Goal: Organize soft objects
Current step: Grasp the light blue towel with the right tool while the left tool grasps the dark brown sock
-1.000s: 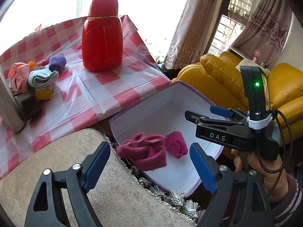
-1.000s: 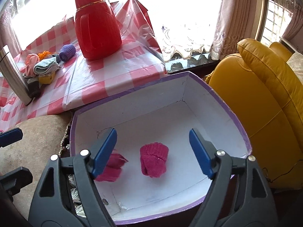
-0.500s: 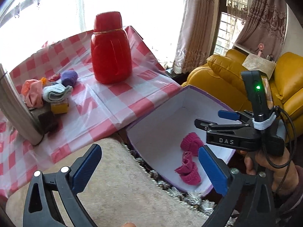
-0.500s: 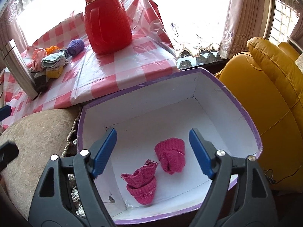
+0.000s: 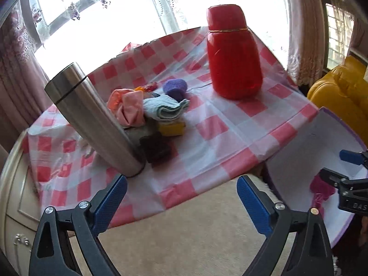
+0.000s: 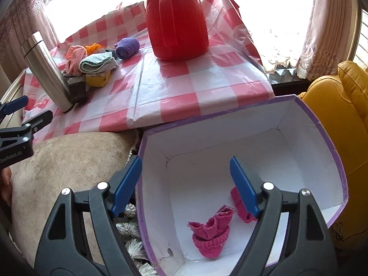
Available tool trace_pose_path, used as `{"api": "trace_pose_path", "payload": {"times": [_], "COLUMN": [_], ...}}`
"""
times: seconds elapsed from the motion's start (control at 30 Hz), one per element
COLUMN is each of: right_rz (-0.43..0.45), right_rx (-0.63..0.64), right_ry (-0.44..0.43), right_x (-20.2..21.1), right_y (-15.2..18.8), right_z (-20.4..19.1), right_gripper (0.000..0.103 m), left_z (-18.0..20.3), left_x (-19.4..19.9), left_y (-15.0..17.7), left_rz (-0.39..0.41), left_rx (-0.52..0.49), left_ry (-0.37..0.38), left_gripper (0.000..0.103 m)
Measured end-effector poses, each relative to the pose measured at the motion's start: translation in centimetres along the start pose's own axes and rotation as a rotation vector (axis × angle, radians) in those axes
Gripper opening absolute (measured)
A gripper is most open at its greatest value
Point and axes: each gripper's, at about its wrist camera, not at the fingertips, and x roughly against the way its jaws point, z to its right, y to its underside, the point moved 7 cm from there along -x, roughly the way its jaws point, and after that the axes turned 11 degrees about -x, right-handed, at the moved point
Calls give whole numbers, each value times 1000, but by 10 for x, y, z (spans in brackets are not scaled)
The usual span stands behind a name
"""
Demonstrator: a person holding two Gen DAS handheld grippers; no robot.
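My left gripper (image 5: 181, 184) hangs over the table's near edge with its jaws closing and nothing between them. Beyond it is a pile of soft things: a pink sock (image 5: 128, 108), a pale blue cloth (image 5: 165, 110), a purple knitted piece (image 5: 176, 87), a yellow sponge (image 5: 172, 127) and a dark piece (image 5: 156, 147). My right gripper (image 6: 185, 163) is open and empty above the purple-rimmed white box (image 6: 322, 126). Inside lie a bunched pink knitted sock (image 6: 211, 232) and a second one (image 6: 239, 204), half hidden by the right finger.
A steel flask (image 5: 92, 119) stands right against the pile's left side. A red jug (image 5: 232, 55) sits at the back right of the checked tablecloth (image 5: 230, 138). A beige cushion (image 5: 195, 230) lies between table and box; a yellow sofa (image 6: 340, 115) is right of the box.
My left gripper has swung left, away from the box and toward the pile on the table. The right gripper has shifted, so the box sits further right in its view.
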Motion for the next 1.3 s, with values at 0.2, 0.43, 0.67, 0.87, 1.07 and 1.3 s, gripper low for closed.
{"api": "trace_pose_path", "payload": {"times": [0.2,0.43,0.67,0.87,1.07,1.3], "right_rz": [-9,-10,-46,-196,-316,-432], "right_rx": [12,22,51,125,191,252], "right_ry": [-69,-160,-259,-336,-370,-367], "right_x": [-22,-40,-50,-86,-121,-156], "right_y": [-30,-80,-140,-159,-156,-144], "right_z": [-35,-74,-117,-173,-210,-232], "right_gripper": [81,81,81,86,86,86], "left_z": [-12,-17,-10,-6,-5,-2], "left_x": [-38,-75,-106,-122,-133,-138], "left_y": [-7,-15,-10,-13,-14,-16], "left_rz": [-66,-87,-117,-116,-108,-101], "left_rx": [-134,-242,-378,-467,-509,-521], "left_ry": [-162,-181,-185,-226,-257,-245], "left_gripper": [92,85,85,85,80,61]}}
